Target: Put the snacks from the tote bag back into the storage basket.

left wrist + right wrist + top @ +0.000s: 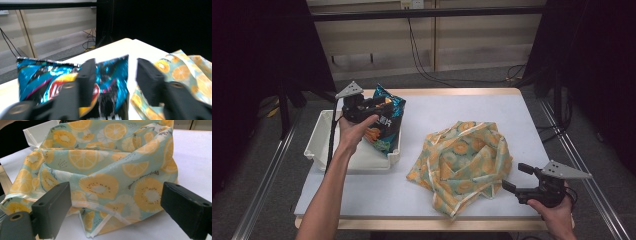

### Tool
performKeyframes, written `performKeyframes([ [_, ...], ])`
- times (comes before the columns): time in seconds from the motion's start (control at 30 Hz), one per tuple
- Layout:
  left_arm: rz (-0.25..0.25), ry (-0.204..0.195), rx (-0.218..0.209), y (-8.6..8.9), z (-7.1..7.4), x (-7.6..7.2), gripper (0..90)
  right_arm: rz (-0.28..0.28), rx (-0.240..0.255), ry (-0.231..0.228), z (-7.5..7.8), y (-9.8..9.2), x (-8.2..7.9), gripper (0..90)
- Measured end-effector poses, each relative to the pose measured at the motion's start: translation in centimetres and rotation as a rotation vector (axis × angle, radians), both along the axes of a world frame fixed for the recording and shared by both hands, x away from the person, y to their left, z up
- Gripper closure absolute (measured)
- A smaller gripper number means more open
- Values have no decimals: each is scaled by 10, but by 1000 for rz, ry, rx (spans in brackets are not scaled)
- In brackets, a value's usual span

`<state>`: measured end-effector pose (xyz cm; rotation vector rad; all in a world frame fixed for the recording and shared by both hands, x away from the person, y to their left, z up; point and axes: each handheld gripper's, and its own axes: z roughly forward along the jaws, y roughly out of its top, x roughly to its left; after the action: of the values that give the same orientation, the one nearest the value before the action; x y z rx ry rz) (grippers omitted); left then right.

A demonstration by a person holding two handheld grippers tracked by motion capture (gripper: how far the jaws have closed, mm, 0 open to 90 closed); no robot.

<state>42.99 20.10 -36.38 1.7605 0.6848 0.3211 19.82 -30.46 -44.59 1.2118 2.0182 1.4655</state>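
At the bench's ten o'clock: glossy blue foil crisp bag [386, 123], upright in white plastic tray [323, 131]; left gripper [113, 75] jaws spread astride its top corner, not pinching. Right gripper [516, 179] farther, jaws spread.

Evenly lit white table [472, 115] under soft overhead light; dark, underexposed surroundings at both sides. Faint shadows beneath the patterned cloth [464, 162]. Motion blur, seemingly, across the snack bag [62, 75] and near jaws; close foreground soft throughout.
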Motion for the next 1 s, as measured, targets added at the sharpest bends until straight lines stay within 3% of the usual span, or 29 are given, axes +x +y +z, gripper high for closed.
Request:
performKeyframes([
  [0.17, -3, 7, 30, 18, -7, -17, 806, 1, 0, 0, 0, 1, 0, 90],
  [0.2, -8, 12, 38, 22, -9, -20, 900, -1, -3, -1, 0, 1, 0, 90],
  [0.33, -31, 47, 101, 33, -26, -37, 900, -2, -3, -3, 0, 0, 0, 91],
  [0.47, -44, 92, 135, 42, -49, -49, 900, -4, -4, 6, -1, 1, 0, 90],
  [0.6, -34, 119, 125, 47, -64, -53, 900, 1, -12, 5, -2, 3, 2, 91],
  [0.63, -36, 121, 130, 46, -66, -54, 900, 1, -10, 5, -1, 4, 2, 90],
  [0.7, -51, 128, 180, 45, -70, -56, 900, 3, -9, 7, -1, 4, 1, 90],
  [0.77, -62, 134, 175, 44, -72, -57, 900, 6, -12, 7, -2, 4, 2, 91],
  [1.0, -101, 172, 274, 32, -88, -59, 900, 10, -13, 11, -3, 5, 2, 90],
])
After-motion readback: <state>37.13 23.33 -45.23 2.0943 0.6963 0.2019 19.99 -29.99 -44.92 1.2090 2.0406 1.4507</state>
